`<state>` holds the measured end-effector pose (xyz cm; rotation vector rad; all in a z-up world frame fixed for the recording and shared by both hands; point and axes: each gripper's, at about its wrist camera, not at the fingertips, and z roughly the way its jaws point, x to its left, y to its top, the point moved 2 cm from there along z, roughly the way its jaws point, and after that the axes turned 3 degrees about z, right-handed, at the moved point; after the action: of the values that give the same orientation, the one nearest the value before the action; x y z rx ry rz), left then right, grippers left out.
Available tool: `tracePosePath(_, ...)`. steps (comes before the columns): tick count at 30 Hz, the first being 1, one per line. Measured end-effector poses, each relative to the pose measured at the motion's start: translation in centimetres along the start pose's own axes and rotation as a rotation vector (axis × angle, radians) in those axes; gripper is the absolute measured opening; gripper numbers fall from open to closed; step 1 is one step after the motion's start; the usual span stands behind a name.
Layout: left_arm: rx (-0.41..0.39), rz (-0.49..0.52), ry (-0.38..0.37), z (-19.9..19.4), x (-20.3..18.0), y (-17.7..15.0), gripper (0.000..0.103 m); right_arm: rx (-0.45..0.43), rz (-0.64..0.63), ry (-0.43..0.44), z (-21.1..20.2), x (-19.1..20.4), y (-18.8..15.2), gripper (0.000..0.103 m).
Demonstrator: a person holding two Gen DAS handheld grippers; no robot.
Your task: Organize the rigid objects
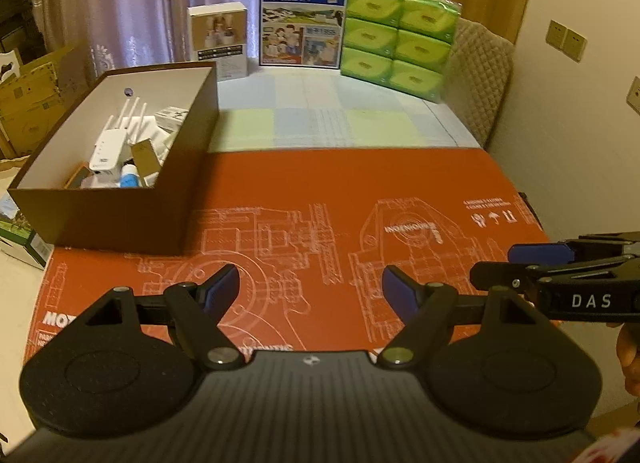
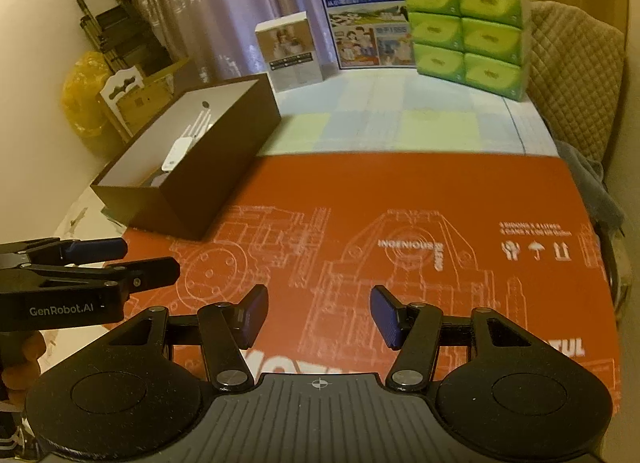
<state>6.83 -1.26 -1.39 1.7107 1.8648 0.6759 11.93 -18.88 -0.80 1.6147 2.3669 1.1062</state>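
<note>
A brown open box (image 1: 120,219) stands on the left of the table and holds a white router with antennas (image 1: 110,147), a blue-capped item (image 1: 129,179) and several small boxes. It also shows in the right wrist view (image 2: 208,183). My left gripper (image 1: 310,289) is open and empty above the orange mat (image 1: 320,191). My right gripper (image 2: 319,317) is open and empty above the same mat (image 2: 400,199). Each gripper shows at the edge of the other's view, the right one (image 1: 496,265) and the left one (image 2: 150,261).
At the table's far edge stand a small white box (image 1: 219,39), a blue milk carton (image 1: 304,19) and a pack of green tissues (image 1: 398,39). A quilted chair (image 1: 480,75) is at the right. Cardboard boxes (image 1: 28,103) lie on the floor left.
</note>
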Motion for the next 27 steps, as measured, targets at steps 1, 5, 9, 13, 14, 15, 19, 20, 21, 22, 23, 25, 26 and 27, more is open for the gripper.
tracePosePath(1,0.000,0.001,-0.003,-0.1,-0.3,-0.2,0.076,0.001,0.001,-0.001,-0.3,-0.1,-0.3,0.054)
tracePosePath(5,0.003,0.004,-0.013,-0.4,-1.0,-0.8,0.076,0.003,0.005,-0.007,-1.1,-0.5,-1.2,0.054)
tracePosePath(9,0.008,0.009,-0.017,-0.8,-1.5,-1.6,0.076,0.001,0.012,-0.012,-1.9,-0.7,-2.0,0.054)
tracePosePath(13,0.007,0.015,-0.018,-1.2,-1.9,-2.1,0.076,-0.003,0.019,-0.011,-2.4,-0.7,-2.5,0.054)
tracePosePath(14,0.006,0.015,-0.018,-1.2,-1.9,-2.2,0.076,-0.002,0.021,-0.010,-2.4,-0.7,-2.5,0.054)
tracePosePath(15,0.006,0.016,-0.018,-1.3,-1.9,-2.3,0.076,-0.003,0.021,-0.010,-2.5,-0.6,-2.6,0.054)
tracePosePath(19,0.003,0.017,-0.020,-1.6,-2.2,-2.5,0.076,-0.003,0.018,-0.008,-2.7,-0.4,-2.9,0.054)
tracePosePath(20,0.003,0.017,-0.021,-1.6,-2.2,-2.5,0.076,-0.003,0.017,-0.008,-2.8,-0.4,-3.0,0.054)
tracePosePath(21,0.003,0.016,-0.020,-1.6,-2.2,-2.5,0.076,-0.002,0.017,-0.008,-2.8,-0.4,-3.1,0.054)
tracePosePath(22,0.004,0.016,-0.020,-1.7,-2.2,-2.6,0.076,-0.001,0.017,-0.009,-2.8,-0.4,-3.1,0.054)
tracePosePath(23,0.004,0.016,-0.020,-1.7,-2.3,-2.7,0.076,-0.001,0.018,-0.010,-2.8,-0.4,-3.1,0.054)
tracePosePath(25,0.004,0.016,-0.021,-1.7,-2.3,-2.7,0.076,0.000,0.021,-0.010,-2.9,-0.5,-3.2,0.054)
tracePosePath(26,0.004,0.017,-0.021,-1.7,-2.4,-2.8,0.076,0.000,0.021,-0.010,-2.9,-0.5,-3.2,0.054)
tracePosePath(27,0.004,0.017,-0.021,-1.8,-2.5,-2.9,0.076,0.000,0.021,-0.011,-2.9,-0.5,-3.3,0.054)
